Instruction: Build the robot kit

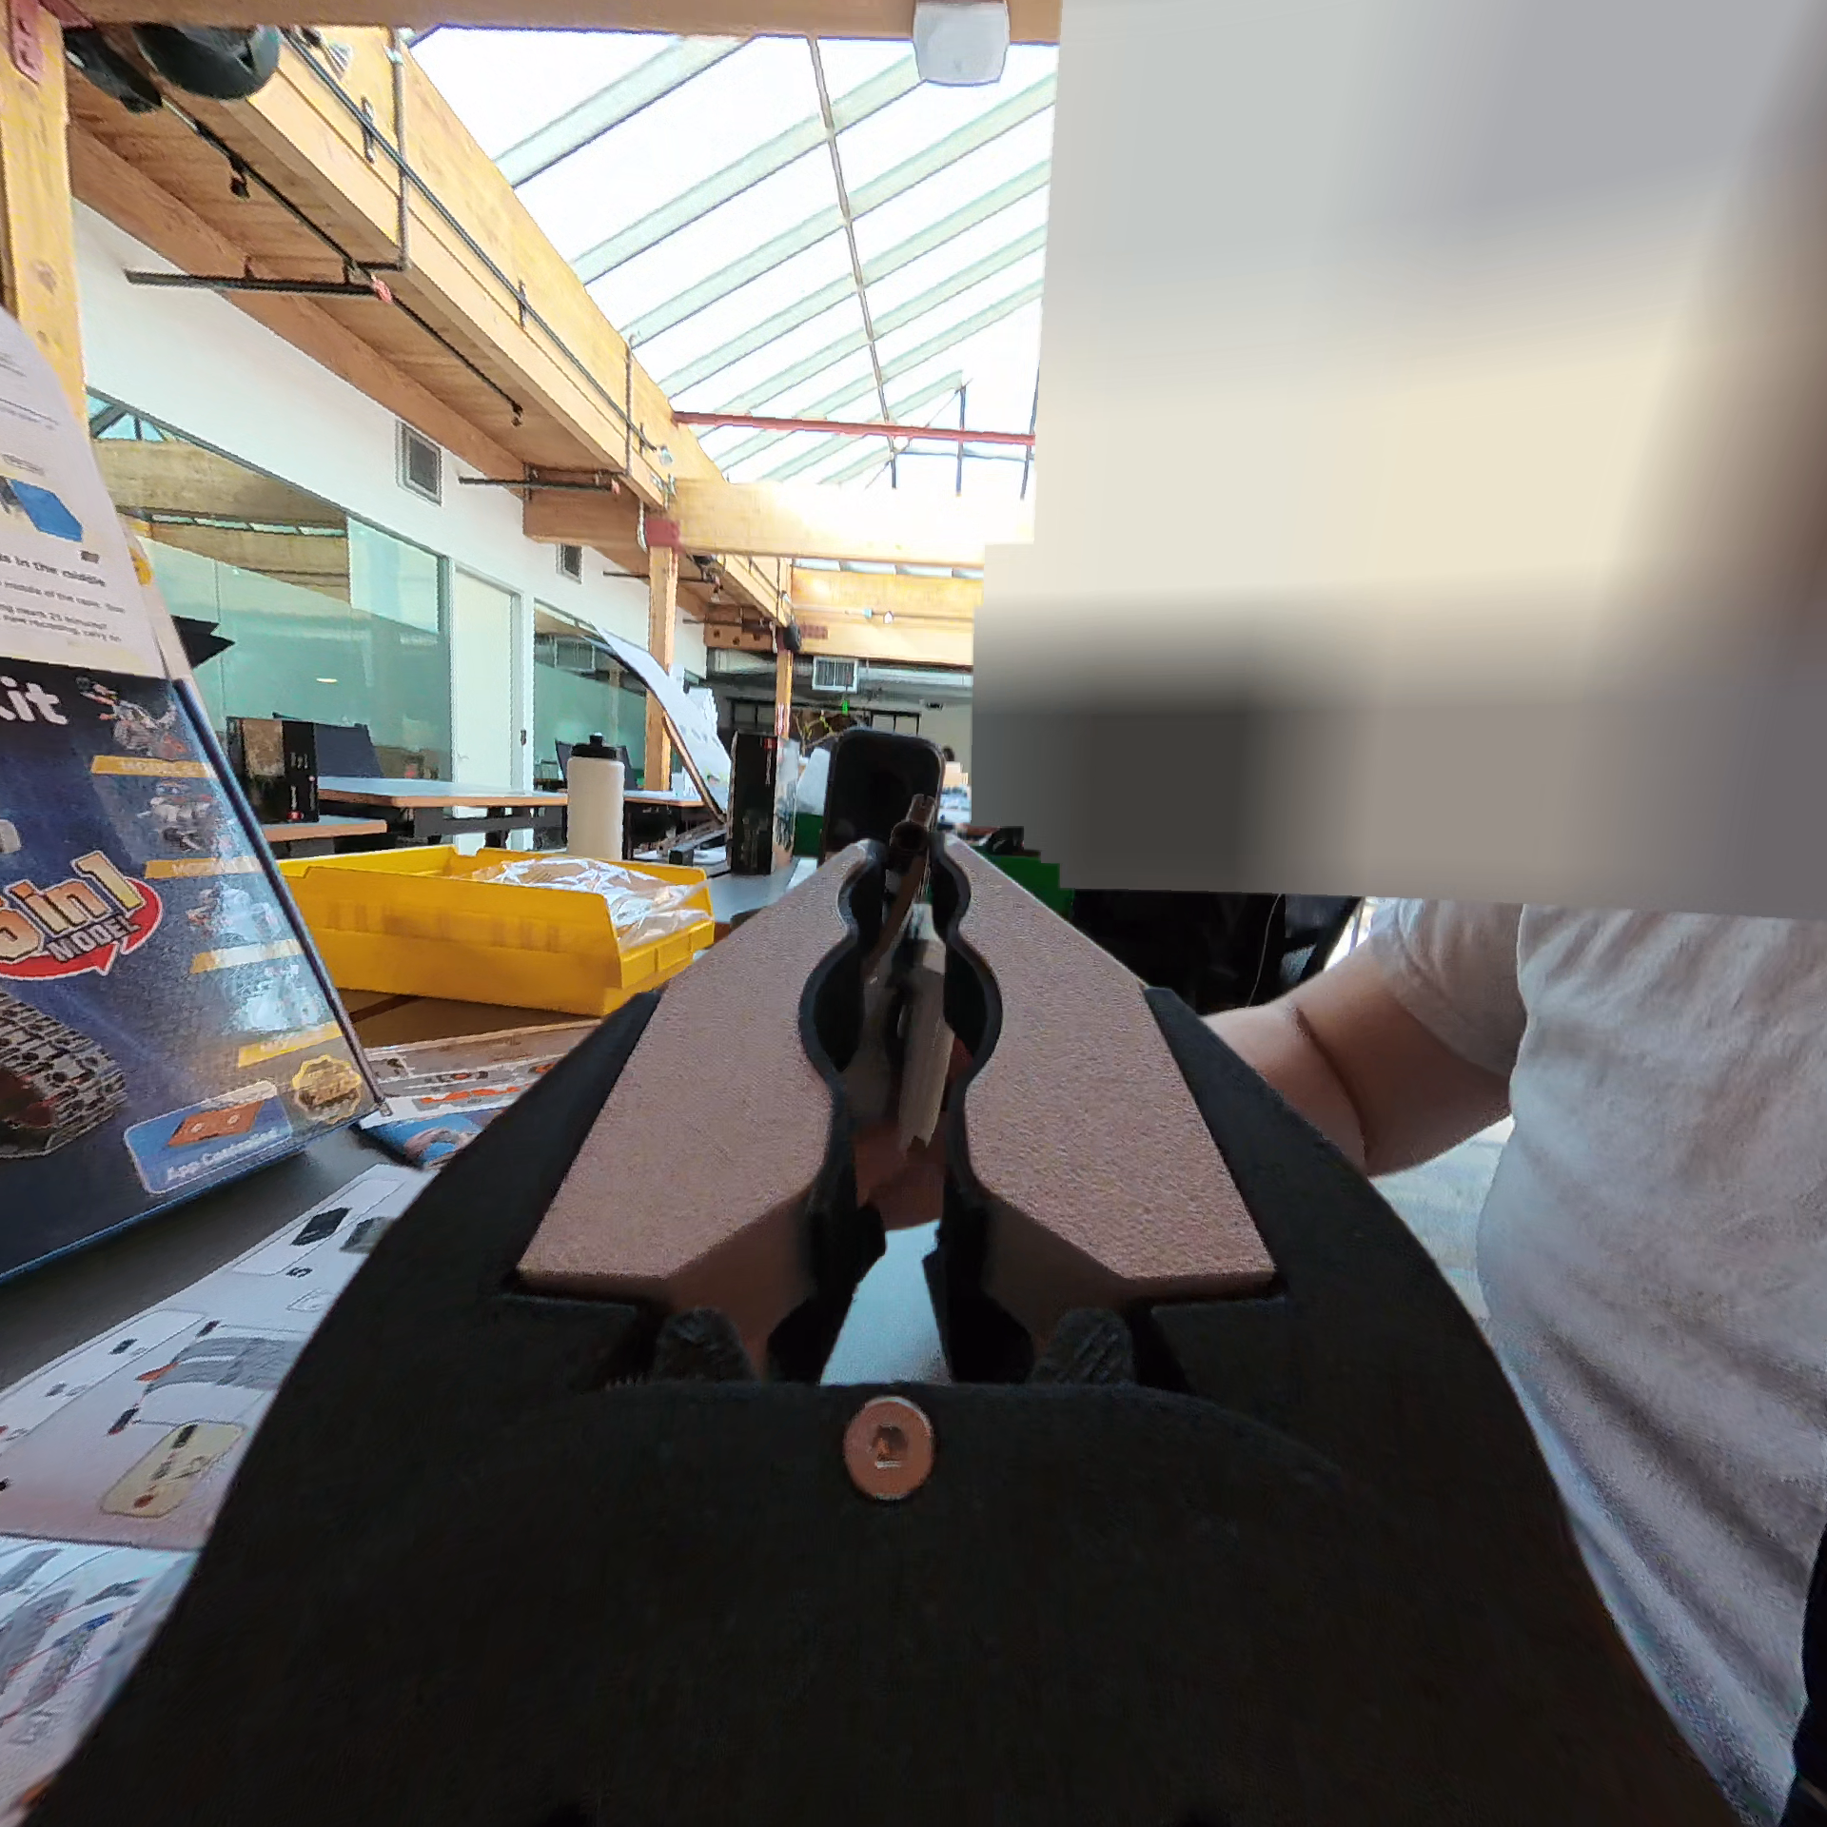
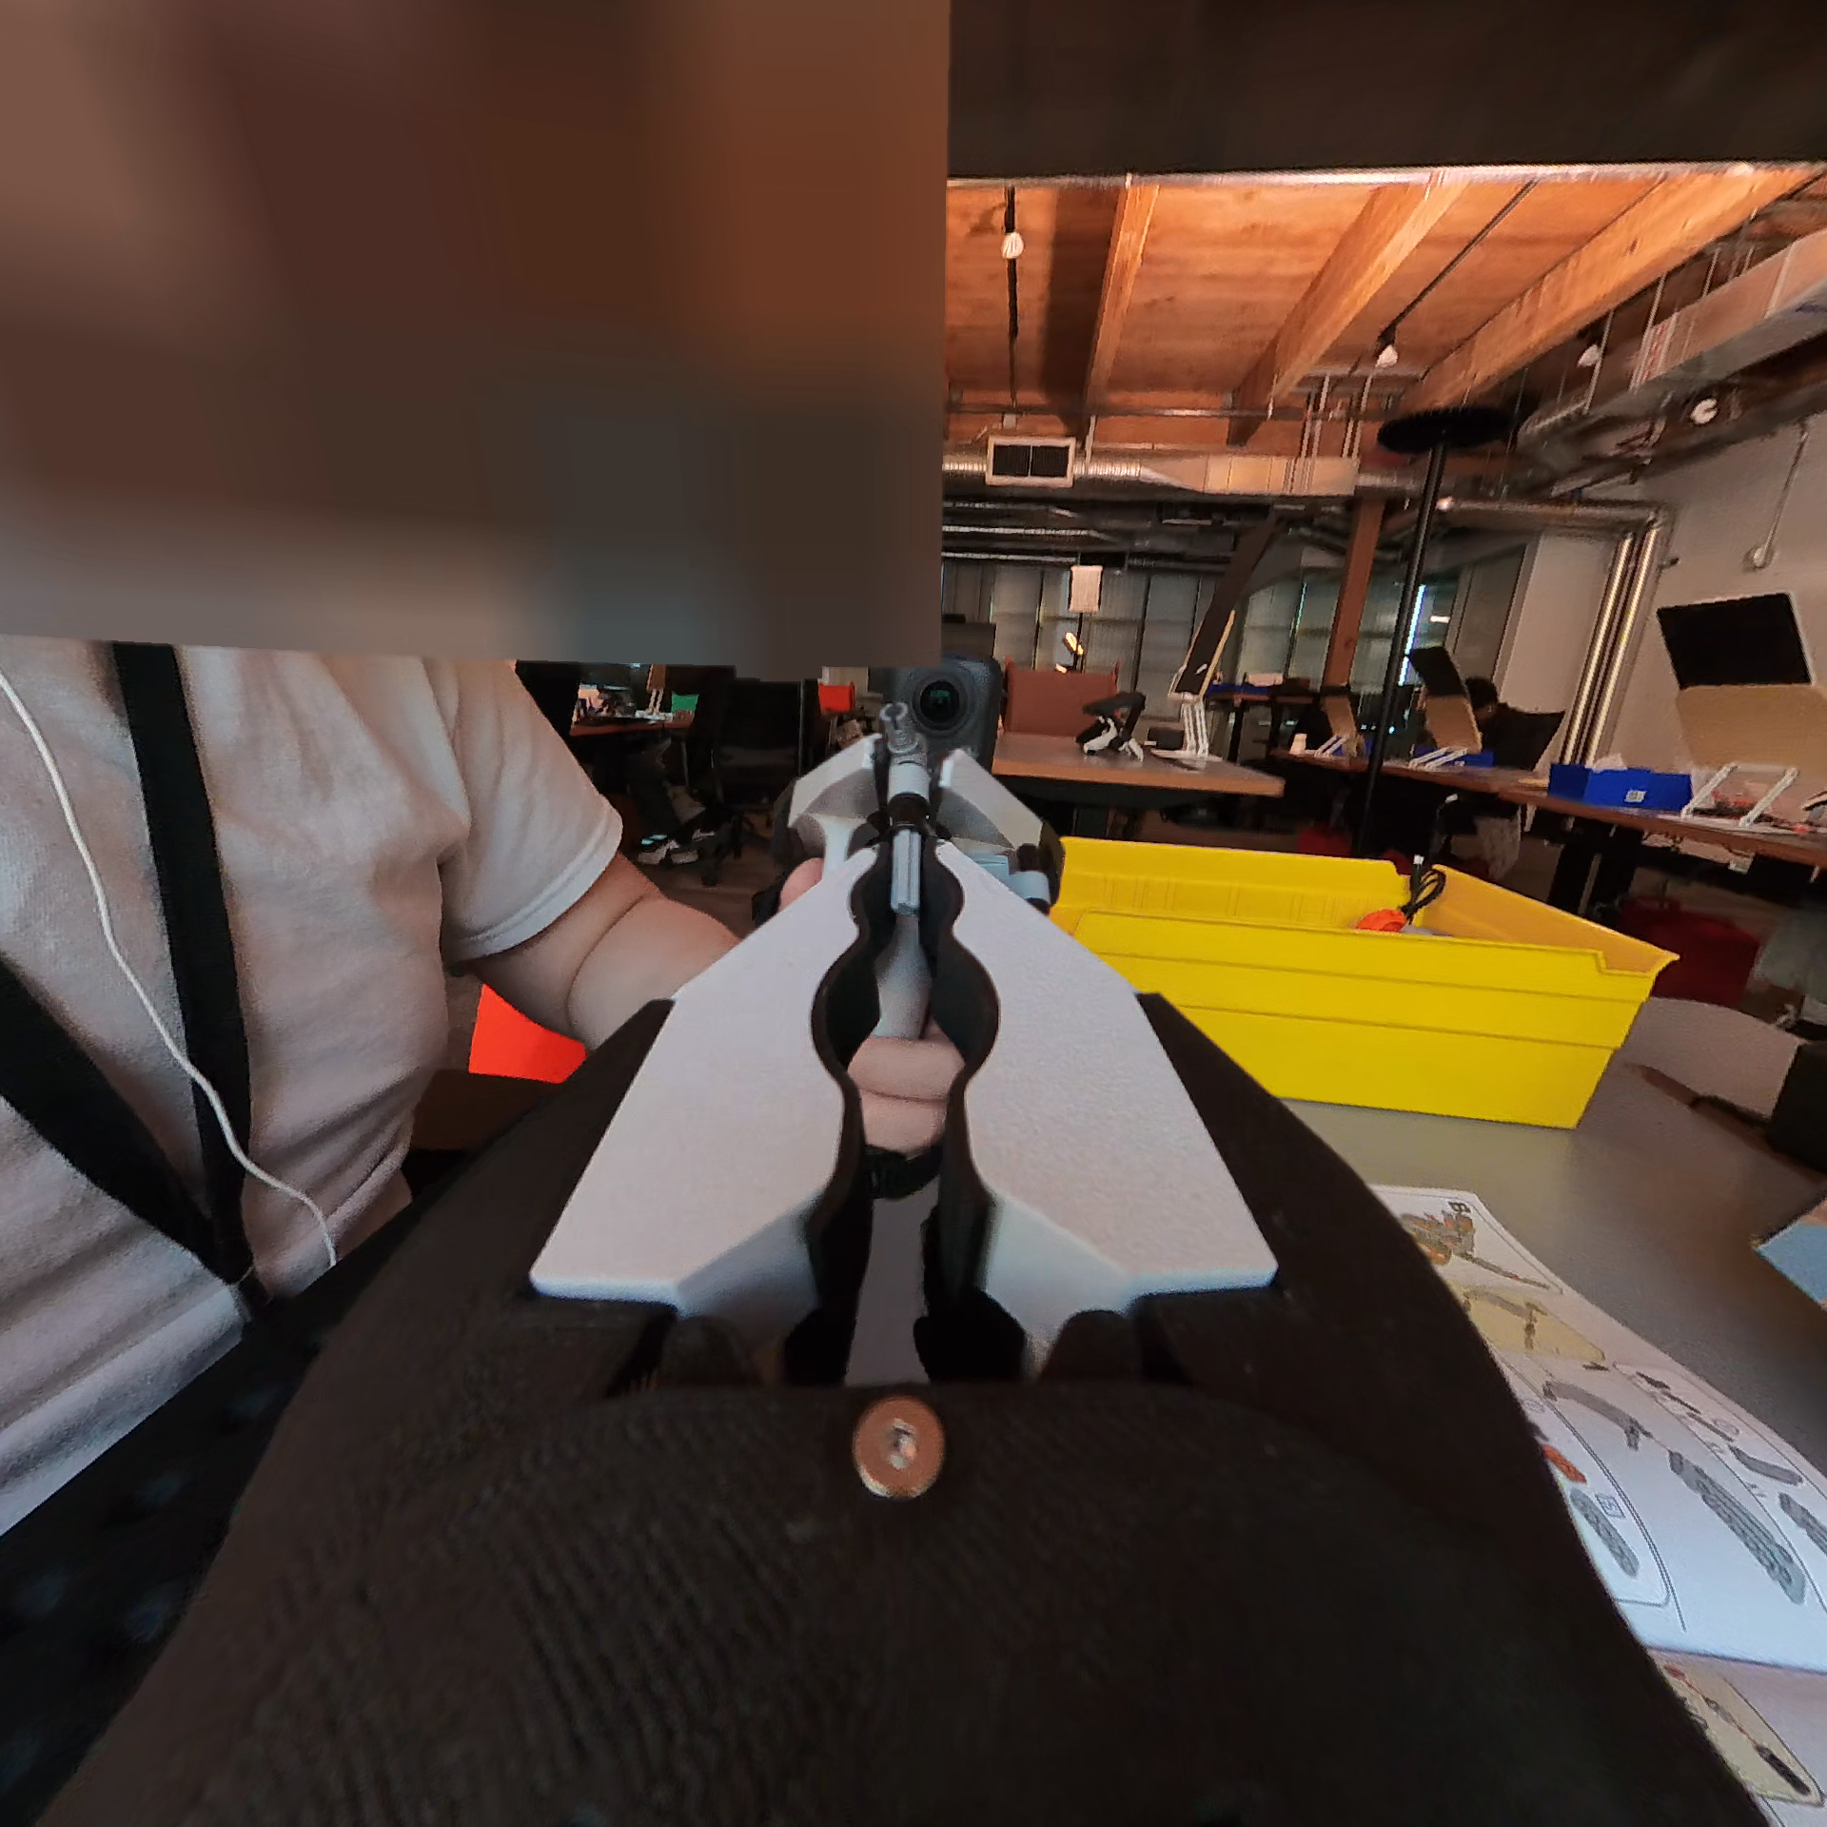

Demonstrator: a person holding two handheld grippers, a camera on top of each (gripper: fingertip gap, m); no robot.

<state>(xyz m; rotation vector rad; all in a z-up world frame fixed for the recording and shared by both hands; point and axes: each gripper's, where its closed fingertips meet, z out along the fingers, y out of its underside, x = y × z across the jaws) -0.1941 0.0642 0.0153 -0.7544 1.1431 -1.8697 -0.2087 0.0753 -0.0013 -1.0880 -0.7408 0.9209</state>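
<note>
My left gripper (image 1: 905, 858) is raised above the table, with its jaws closed on a slim grey and black building-kit part (image 1: 914, 826) that pokes out past the tips. My right gripper (image 2: 908, 862) faces it tip to tip and is closed on a thin grey rod piece (image 2: 905, 870) with a black joint. The left gripper's pale fingers (image 2: 840, 791) and its camera (image 2: 939, 697) show just beyond the rod. The right gripper's black camera (image 1: 880, 791) shows beyond my left tips. I cannot tell whether the two parts are joined. A hand shows behind each pair of fingers.
A person in a white T-shirt (image 1: 1631, 1236) stands close by. A yellow bin (image 1: 475, 929) holds a plastic bag; it also shows in the right wrist view (image 2: 1335, 999). A blue kit box (image 1: 129, 939) leans at left. Instruction sheets (image 2: 1631, 1434) lie on the grey table (image 2: 1582, 1167). My two grippers' fingertips are within a few centimetres of each other.
</note>
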